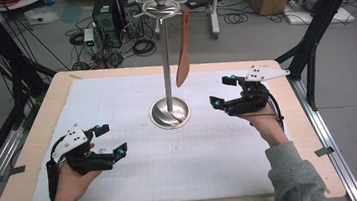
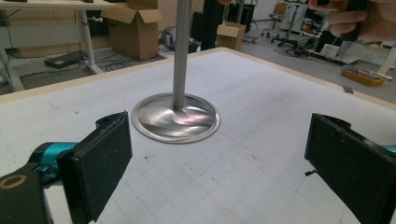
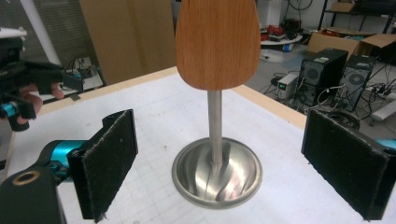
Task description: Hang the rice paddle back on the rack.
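Wooden spatula [image 1: 183,55] hangs blade-down from the steel stand [image 1: 170,112] at mid-table, long axis vertical, dead ahead of the right gripper [image 1: 220,92], jaws wide and empty. Left gripper [image 1: 112,140] sits farther off, equally agape and empty; right looks better placed.

Mat [image 1: 121,151]: white, faint grey grid, scattered dark specks. Table [image 1: 30,146] edge: pale wood. Stand [image 1: 169,112]: polished silver metal, swirled sheen on the round base. Spatula [image 1: 183,54]: reddish-brown wood with fine grain. Left gripper [image 1: 113,140] and right gripper [image 1: 220,92]: black bodies, black pads, teal fittings, pale grey top plates. Sleeves [image 1: 295,173]: grey.
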{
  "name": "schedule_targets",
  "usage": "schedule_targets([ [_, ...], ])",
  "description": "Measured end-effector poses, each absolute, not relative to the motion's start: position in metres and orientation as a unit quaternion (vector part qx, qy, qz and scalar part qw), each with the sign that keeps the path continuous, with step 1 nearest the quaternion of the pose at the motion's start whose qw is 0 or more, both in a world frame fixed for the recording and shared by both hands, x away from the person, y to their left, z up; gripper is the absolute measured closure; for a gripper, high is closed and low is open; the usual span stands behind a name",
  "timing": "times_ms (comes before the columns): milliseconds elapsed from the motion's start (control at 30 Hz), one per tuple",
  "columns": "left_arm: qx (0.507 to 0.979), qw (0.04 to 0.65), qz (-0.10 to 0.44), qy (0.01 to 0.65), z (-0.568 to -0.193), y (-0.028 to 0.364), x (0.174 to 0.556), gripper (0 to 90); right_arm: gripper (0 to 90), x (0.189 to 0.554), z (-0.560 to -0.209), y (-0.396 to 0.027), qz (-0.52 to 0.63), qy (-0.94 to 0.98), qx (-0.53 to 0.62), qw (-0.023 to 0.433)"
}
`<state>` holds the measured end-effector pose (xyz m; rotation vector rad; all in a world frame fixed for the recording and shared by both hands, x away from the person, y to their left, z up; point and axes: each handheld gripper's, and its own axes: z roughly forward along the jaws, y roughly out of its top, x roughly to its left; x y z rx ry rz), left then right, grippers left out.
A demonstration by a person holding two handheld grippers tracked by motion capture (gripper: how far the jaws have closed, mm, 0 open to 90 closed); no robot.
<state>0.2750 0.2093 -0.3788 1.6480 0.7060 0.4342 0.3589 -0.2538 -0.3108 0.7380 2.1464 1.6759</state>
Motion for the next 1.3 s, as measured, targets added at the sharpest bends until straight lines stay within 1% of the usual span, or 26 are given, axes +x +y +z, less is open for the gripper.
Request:
schedule_targets([
  [67, 0.714, 0.603, 0.187, 0.302, -0.379, 0.207, 0.276, 7.9, 9.4, 0.359, -0.32, -0.256, 0.581, 0.754, 0.259, 0.164],
  [167, 0.717, 0.602, 0.187, 0.299, -0.379, 0.204, 0.277, 7.9, 9.4, 0.36, -0.335, -0.26, 0.575, 0.756, 0.27, 0.158],
  [333, 0.719, 0.599, 0.186, 0.299, -0.38, 0.204, 0.278, 7.9, 9.4, 0.358, -0.347, -0.27, 0.585, 0.748, 0.28, 0.144],
  [633, 0.716, 0.6, 0.189, 0.304, -0.38, 0.207, 0.279, 7.9, 9.4, 0.346, -0.357, -0.287, 0.588, 0.741, 0.287, 0.152],
  [700, 0.715, 0.599, 0.189, 0.306, -0.381, 0.207, 0.279, 7.9, 9.4, 0.344, -0.357, -0.289, 0.581, 0.746, 0.289, 0.147],
  [967, 0.713, 0.599, 0.196, 0.308, -0.379, 0.211, 0.278, 7.9, 9.4, 0.329, -0.355, -0.3, 0.593, 0.737, 0.28, 0.163],
  [1033, 0.711, 0.599, 0.197, 0.312, -0.379, 0.213, 0.278, 7.9, 9.4, 0.326, -0.357, -0.304, 0.596, 0.733, 0.28, 0.17],
  [1300, 0.713, 0.595, 0.204, 0.309, -0.377, 0.213, 0.277, 7.9, 9.4, 0.312, -0.372, -0.309, 0.595, 0.732, 0.288, 0.166],
])
